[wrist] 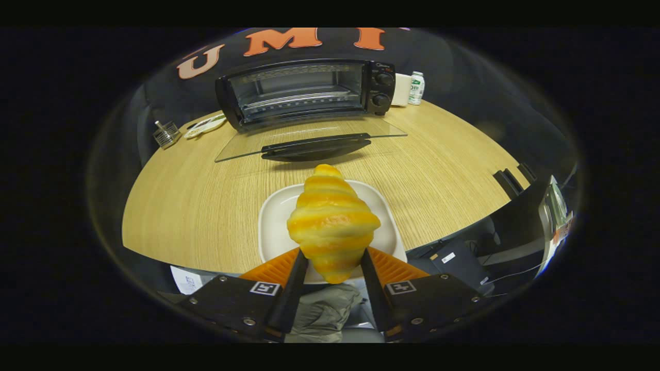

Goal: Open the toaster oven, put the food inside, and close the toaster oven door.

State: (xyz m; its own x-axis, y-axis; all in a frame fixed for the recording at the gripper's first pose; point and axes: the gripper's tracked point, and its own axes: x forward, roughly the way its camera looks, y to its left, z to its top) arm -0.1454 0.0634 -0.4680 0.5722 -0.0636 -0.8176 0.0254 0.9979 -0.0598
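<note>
I have the golden, ridged croissant (332, 221) clamped between both fingers of the gripper (334, 257), which are closed partway onto its lower end. It is held above the white square plate (273, 216) on the wooden table (206, 206). The black toaster oven (309, 93) stands beyond, its glass door (309, 141) folded down flat. By my judgement, door opening is complete and transfer is in hand: next, carry the croissant forward over the door onto the rack.

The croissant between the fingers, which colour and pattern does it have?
Golden yellow with paler cream bands across it; the croissant shows best in the gripper view, clamped by the gripper.
</note>
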